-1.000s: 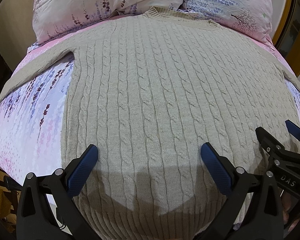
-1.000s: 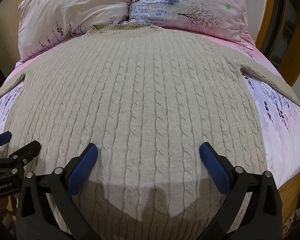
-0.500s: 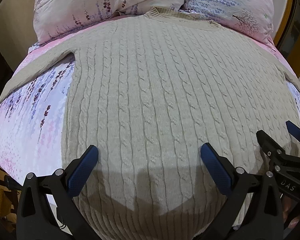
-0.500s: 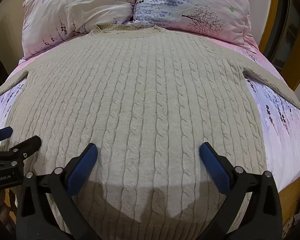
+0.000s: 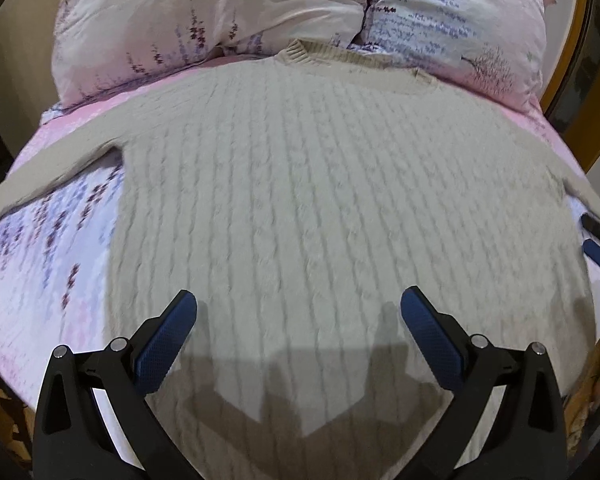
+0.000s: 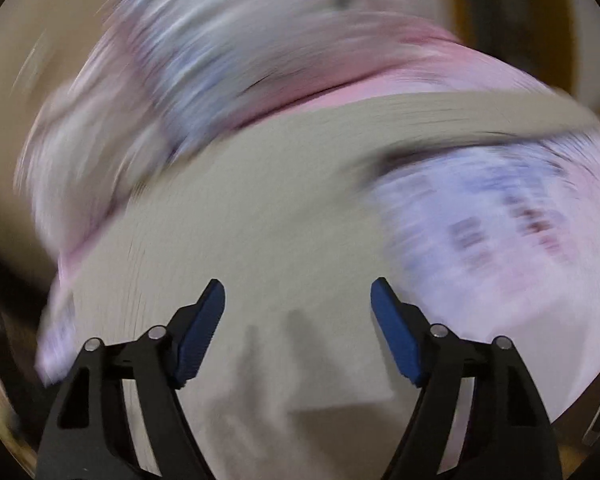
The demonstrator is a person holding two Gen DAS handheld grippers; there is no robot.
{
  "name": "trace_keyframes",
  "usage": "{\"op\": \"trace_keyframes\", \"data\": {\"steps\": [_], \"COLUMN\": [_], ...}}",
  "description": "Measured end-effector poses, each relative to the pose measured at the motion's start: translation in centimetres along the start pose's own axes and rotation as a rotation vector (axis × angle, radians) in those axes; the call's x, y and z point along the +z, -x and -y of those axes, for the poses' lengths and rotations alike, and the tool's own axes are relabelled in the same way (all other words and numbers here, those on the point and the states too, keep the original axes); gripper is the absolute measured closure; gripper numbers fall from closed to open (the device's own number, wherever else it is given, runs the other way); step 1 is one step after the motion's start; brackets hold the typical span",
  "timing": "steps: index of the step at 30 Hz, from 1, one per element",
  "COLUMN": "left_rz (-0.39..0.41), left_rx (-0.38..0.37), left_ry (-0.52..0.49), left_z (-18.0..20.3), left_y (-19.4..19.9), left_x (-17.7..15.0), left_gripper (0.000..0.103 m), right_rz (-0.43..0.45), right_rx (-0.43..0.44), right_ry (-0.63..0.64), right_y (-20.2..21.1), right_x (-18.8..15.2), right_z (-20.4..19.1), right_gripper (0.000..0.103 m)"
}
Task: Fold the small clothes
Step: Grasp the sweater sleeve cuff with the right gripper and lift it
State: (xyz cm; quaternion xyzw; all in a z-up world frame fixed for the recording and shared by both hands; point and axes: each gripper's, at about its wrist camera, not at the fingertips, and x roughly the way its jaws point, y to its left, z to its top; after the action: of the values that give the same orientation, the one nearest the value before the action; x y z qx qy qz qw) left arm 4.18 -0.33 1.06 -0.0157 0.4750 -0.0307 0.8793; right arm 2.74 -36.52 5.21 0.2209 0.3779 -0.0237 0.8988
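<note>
Right gripper [image 6: 298,304] swung rightward (jaws narrowing, empty), sweater [image 5: 320,208] flat.

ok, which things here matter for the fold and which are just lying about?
For the fold:
- sweater, spread flat
- left tongs, open
- right tongs, open, have just been closing, nothing between them

Lying about:
- two pillows
- bedsheet

Floral pink bed [image 5: 40,280] under flat beige sweater [image 5: 320,200], two pillows [image 5: 204,20] behind.
</note>
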Motion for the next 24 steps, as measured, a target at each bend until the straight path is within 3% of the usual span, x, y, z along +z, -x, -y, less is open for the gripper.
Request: {"op": "trace_keyframes", "data": {"steps": [2, 7, 11, 16, 20, 24], "left_rz": [0.011, 0.090, 0.099, 0.079, 0.073, 0.066], "left_rx": [-0.042, -0.130, -0.068, -0.018, 0.007, 0.004], "left_ry": [0.005, 0.038, 0.031, 0.029, 0.038, 0.046], "left_z": [0.0, -0.2, 0.4, 0.6, 0.3, -0.1], "left_y": [-0.4, -0.8, -1.4, -2.6, -3.1, -3.4], "left_x": [0.7, 2.1, 3.4, 4.6, 4.9, 4.9], "left_gripper": [0.001, 0.001, 0.001, 0.001, 0.001, 0.001], "right_rz": [0.040, 0.152, 0.192, 0.221, 0.242, 0.242], "right_rx": [-0.012, -0.074, -0.111, -0.119, -0.119, -0.188], "right_ry": [-0.167, -0.426, -0.574, -0.658, -0.709, -0.690], "right_y": [0.6, 1.5, 1.2, 0.2, 0.0, 0.0], "right_x": [3.4, 8.7, 10.5, 11.7, 12.9, 13.6], "right_z": [5.4, 15.0, 20.4, 24.2, 26.1, 26.4], "right_gripper": [0.035, 0.042, 0.046, 0.070, 0.077, 0.090]}}
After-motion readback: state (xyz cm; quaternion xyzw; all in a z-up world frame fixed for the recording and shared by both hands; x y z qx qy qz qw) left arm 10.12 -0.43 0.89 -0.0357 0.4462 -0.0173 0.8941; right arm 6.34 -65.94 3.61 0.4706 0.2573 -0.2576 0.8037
